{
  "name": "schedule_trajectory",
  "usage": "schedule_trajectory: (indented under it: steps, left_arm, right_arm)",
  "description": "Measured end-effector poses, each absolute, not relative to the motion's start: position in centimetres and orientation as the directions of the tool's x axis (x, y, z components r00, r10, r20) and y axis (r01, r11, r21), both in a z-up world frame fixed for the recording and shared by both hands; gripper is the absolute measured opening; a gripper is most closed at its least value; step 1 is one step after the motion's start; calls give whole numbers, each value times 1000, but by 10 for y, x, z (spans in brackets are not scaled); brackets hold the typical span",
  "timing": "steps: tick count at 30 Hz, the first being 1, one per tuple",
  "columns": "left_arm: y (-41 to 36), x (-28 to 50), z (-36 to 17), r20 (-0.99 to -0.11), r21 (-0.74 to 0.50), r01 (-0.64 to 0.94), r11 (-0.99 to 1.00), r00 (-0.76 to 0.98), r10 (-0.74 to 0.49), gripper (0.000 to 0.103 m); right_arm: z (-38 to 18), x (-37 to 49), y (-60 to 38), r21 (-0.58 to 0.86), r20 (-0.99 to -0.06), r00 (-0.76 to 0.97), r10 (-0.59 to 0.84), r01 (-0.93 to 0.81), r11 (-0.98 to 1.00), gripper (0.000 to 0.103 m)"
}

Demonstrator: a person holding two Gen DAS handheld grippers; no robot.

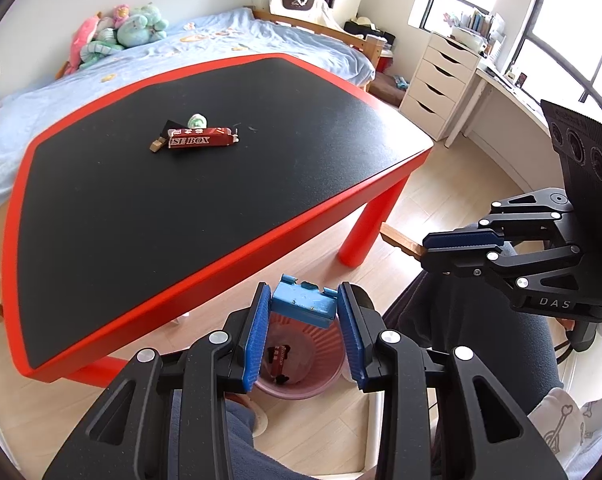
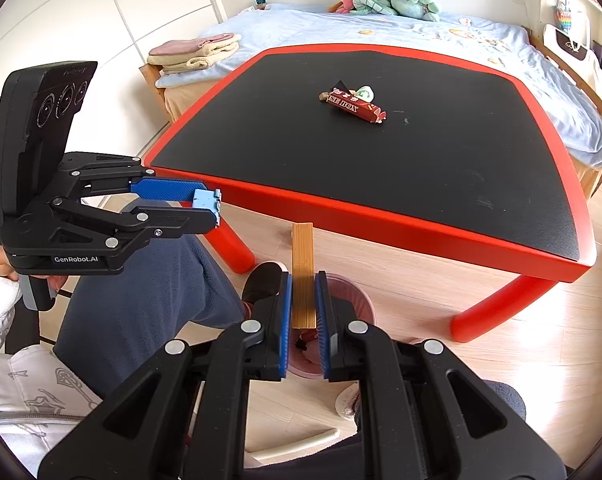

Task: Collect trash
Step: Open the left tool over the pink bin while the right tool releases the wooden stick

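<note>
My left gripper (image 1: 304, 308) is shut on a light blue block (image 1: 303, 305) and holds it above the pink bin (image 1: 321, 380) on the floor. The bin holds a red wrapper (image 1: 279, 358). My right gripper (image 2: 303, 304) is shut on a flat wooden stick (image 2: 303, 276), also over the pink bin (image 2: 353, 288). A red box wrapper (image 1: 201, 141), a small tan piece (image 1: 155, 146) and a green-white crumpled wrapper (image 1: 197, 121) lie on the black table (image 1: 181, 220). The left gripper (image 2: 205, 204) shows in the right wrist view, the right gripper (image 1: 453, 246) in the left.
The table has a red rim and red legs (image 1: 361, 236). A bed (image 1: 221, 44) with plush toys stands behind it. White drawers (image 1: 437, 80) stand at the right. My legs in grey trousers (image 2: 141, 300) are beside the bin.
</note>
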State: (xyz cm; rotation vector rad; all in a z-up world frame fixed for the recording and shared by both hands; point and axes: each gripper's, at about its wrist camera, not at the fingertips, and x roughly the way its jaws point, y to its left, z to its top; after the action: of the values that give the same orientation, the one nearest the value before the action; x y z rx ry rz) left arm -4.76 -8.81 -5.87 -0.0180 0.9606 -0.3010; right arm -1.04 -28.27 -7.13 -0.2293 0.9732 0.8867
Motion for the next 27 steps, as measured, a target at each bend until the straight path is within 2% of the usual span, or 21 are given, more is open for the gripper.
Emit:
schedule_trajectory:
  steps: [2, 3, 4, 6, 7, 8, 12, 27]
  left_arm:
    - [-88, -48, -59, -800, -157, 249, 956, 535, -271, 44]
    - [-88, -47, -59, -801, -154, 248, 956, 536, -268, 59]
    - [-88, -47, -59, -798, -152, 248, 957, 540, -267, 72]
    - [-88, -48, -60, -794, -145, 236, 961, 552, -255, 85]
    - [-86, -47, -60, -793, -140, 223, 965, 559, -244, 89]
    - [-85, -47, -60, -792, -136, 211, 968, 564, -234, 89]
    - [-79, -46, -60, -795, -129, 182, 975, 569, -211, 95]
    - [-71, -44, -58, -795, -129, 150, 980, 575, -192, 95]
  right_arm:
    - [-73, -10, -281, 200, -799, 251, 546, -747, 635, 12]
    - [-74, -10, -280, 192, -802, 254, 540, -747, 636, 23]
    - [-75, -9, -280, 178, -807, 267, 528, -742, 647, 50]
    - [-75, -6, -284, 180, -802, 284, 526, -725, 665, 78]
    - [-75, -5, -285, 185, -799, 290, 527, -716, 673, 86]
    - [-75, -4, -287, 183, -799, 295, 524, -711, 679, 90]
    - [-78, 0, -292, 182, -805, 306, 508, -687, 703, 96]
    - [-79, 4, -293, 218, -802, 285, 525, -678, 702, 99]
